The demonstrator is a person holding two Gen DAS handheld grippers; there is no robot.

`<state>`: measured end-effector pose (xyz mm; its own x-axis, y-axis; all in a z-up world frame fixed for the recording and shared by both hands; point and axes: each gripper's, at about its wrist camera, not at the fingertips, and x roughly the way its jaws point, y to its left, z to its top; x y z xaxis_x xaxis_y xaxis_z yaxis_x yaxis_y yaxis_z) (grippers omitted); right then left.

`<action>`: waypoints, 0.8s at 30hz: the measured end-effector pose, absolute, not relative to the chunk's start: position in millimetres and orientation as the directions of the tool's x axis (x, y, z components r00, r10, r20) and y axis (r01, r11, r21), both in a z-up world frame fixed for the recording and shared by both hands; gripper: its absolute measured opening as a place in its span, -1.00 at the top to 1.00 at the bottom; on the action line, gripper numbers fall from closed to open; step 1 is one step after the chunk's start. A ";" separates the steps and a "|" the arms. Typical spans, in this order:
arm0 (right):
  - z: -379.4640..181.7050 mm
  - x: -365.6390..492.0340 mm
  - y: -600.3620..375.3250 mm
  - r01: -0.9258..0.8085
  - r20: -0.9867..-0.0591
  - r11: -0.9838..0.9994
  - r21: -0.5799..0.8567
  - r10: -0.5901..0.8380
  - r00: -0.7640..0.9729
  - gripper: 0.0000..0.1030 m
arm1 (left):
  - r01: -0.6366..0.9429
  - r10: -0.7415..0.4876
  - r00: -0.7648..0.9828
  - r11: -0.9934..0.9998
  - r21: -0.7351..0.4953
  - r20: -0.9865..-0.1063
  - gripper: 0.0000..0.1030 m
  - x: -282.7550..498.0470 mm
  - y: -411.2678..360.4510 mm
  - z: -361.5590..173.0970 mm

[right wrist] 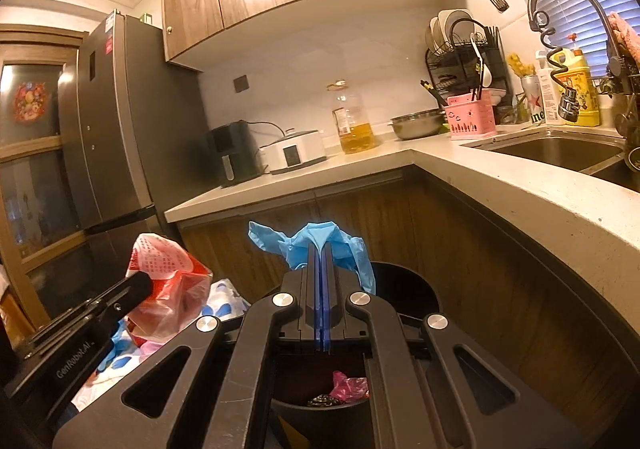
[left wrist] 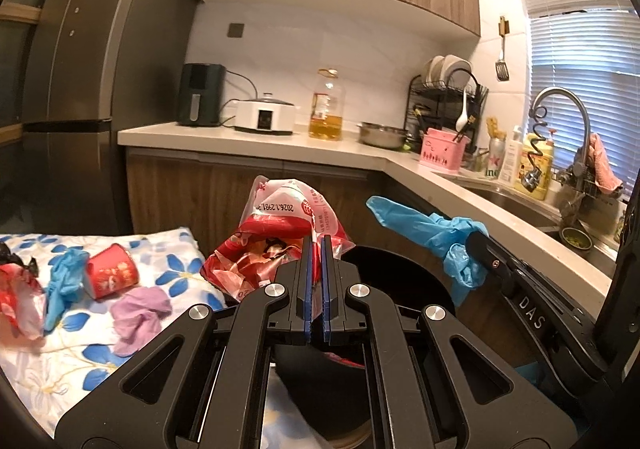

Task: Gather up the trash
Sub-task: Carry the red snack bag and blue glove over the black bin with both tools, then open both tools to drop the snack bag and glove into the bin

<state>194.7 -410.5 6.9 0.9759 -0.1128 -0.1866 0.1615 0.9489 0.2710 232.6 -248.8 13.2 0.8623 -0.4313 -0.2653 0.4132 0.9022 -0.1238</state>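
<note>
Trash: crinkly red-white plastic wrapper (left wrist: 276, 237) pinched in left gripper (left wrist: 317, 249) jaws, limp blue rubber glove (right wrist: 316, 245) clamped in right gripper (right wrist: 321, 261) jaws, both above round black bin (right wrist: 404, 289) beside floral-cloth surface (left wrist: 168, 249).

The black bin (right wrist: 404, 289) is mostly hidden behind the right gripper (right wrist: 321, 249), its contents barely visible.

Both wrist views face counter (left wrist: 256, 137), close above shared bin (right wrist: 404, 289).
</note>
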 end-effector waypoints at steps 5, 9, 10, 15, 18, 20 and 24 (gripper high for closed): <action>5.6 198.6 -416.8 0.176 -0.192 0.948 0.264 -0.127 0.973 0.97 | 0.435 -0.454 0.846 0.891 -0.130 -0.279 0.95 241.3 -257.4 6.8; 3.5 201.6 -421.3 0.187 -0.199 0.945 0.267 -0.135 0.971 0.97 | 0.446 -0.466 0.836 0.885 -0.134 -0.290 0.95 248.1 -263.3 2.5; 2.7 202.4 -422.2 0.190 -0.201 0.945 0.266 -0.139 0.970 0.97 | 0.448 -0.468 0.834 0.884 -0.135 -0.292 0.95 249.1 -263.8 1.9; 0.8 204.4 -423.6 0.197 -0.204 0.945 0.261 -0.145 0.968 0.97 | 0.457 -0.476 0.825 0.879 -0.136 -0.304 0.95 255.4 -270.6 -3.0; -0.3 205.5 -424.3 0.197 -0.208 0.945 0.262 -0.144 0.967 0.97 | 0.460 -0.477 0.822 0.878 -0.131 -0.311 0.94 258.0 -274.0 -6.0; -1.5 207.2 -425.0 0.193 -0.216 0.945 0.264 -0.137 0.967 0.97 | 0.463 -0.480 0.818 0.876 -0.134 -0.318 0.94 260.9 -275.5 -7.1; -3.6 210.6 -426.9 0.191 -0.230 0.947 0.257 -0.133 0.964 0.96 | 0.477 -0.494 0.804 0.868 -0.137 -0.331 0.94 265.5 -279.5 -10.4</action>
<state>210.6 -426.9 -3.6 0.9642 -0.1326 -0.2295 0.1914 0.9474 0.2566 265.5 -279.5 -10.4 0.8039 -0.4943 -0.3308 0.4772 0.8680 -0.1374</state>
